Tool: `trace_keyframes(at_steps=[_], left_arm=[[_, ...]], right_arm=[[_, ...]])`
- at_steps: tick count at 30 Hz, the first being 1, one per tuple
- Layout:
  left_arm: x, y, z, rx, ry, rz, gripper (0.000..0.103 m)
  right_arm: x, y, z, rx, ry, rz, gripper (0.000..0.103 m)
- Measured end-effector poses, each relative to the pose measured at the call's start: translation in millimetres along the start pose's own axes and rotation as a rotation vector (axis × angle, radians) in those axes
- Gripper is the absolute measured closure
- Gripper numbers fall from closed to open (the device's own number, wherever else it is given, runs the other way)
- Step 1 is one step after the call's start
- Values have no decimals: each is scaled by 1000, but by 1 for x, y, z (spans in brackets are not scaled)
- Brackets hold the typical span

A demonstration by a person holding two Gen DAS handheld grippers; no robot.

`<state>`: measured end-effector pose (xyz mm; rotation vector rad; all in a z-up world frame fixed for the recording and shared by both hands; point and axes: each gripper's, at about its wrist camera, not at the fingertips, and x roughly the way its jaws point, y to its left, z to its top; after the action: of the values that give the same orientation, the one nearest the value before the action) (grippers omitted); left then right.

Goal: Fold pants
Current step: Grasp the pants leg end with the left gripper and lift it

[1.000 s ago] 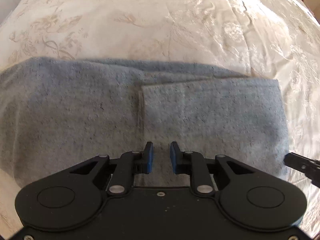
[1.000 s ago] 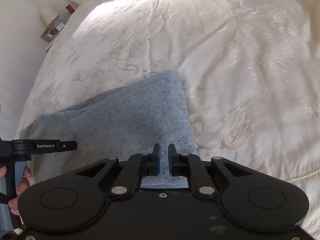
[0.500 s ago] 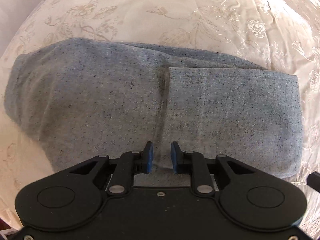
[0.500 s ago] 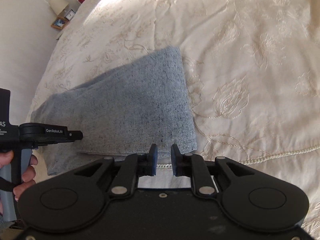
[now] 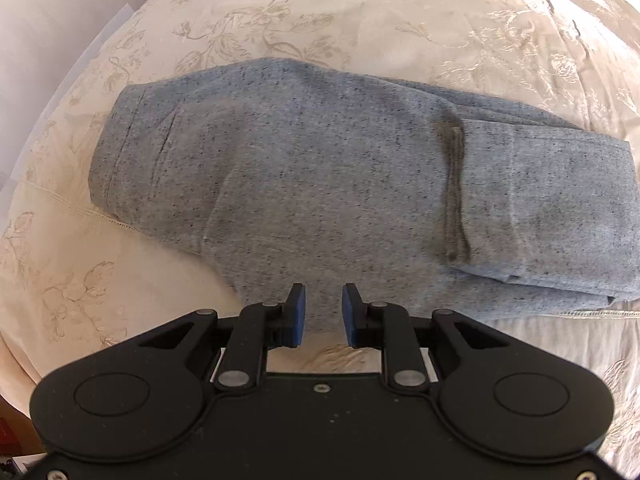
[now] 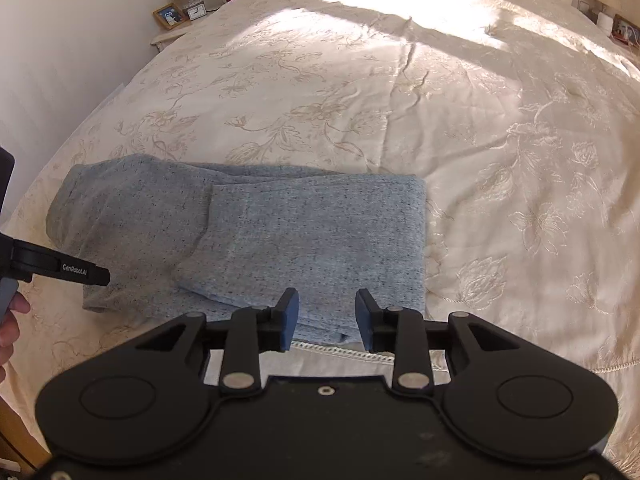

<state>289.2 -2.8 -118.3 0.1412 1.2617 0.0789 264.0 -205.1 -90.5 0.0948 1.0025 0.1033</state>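
The grey-blue speckled pants (image 5: 340, 184) lie folded on the cream bedspread (image 5: 360, 20), with the leg ends laid back over the right part and the waistband at the left. They also show in the right wrist view (image 6: 280, 236). My left gripper (image 5: 323, 314) is open and empty, just above the near edge of the pants. My right gripper (image 6: 327, 318) is open and empty, above the near right part of the pants. The left gripper's finger (image 6: 80, 271) shows at the left of the right wrist view.
The bedspread (image 6: 440, 80) stretches far and right, with a stitched hem (image 6: 340, 350) near the front edge. A nightstand (image 6: 176, 20) with a lamp, frame and clock stands at the far left. A wall (image 6: 60, 60) runs along the left.
Both grippers have pulled back and up from the pants, so more of the pants shows. The right jaws have opened wider and the left jaws slightly.
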Motion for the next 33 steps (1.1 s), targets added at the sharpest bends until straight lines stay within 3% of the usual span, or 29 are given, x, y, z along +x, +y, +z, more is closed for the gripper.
trace_keyframes(at_steps=[6,12,17,19,23,25,28,33], left_arm=[[29,73,6,-43,13,-18,72],[68,169,30,-150,27,-13,72],[88,222,55,-188,-8,1,72],[101,235,63,-201,-6,-29,50],[135,248,69,-238,12,-108,32],[144,250,67,-260,-4,-140,16],[157,255,63,-299,-31,-184,4],[166,249,58,-248,-71,-198,0]], right_arm=[[12,56,10,44,11,-24,69],[33,106,23,93,22,-55,69],[44,142,30,119,40,-69,69],[47,153,32,116,46,-76,69],[55,167,35,92,71,-91,69],[57,171,37,88,85,-95,69],[61,173,42,87,98,-104,69],[72,178,52,81,114,-108,68]])
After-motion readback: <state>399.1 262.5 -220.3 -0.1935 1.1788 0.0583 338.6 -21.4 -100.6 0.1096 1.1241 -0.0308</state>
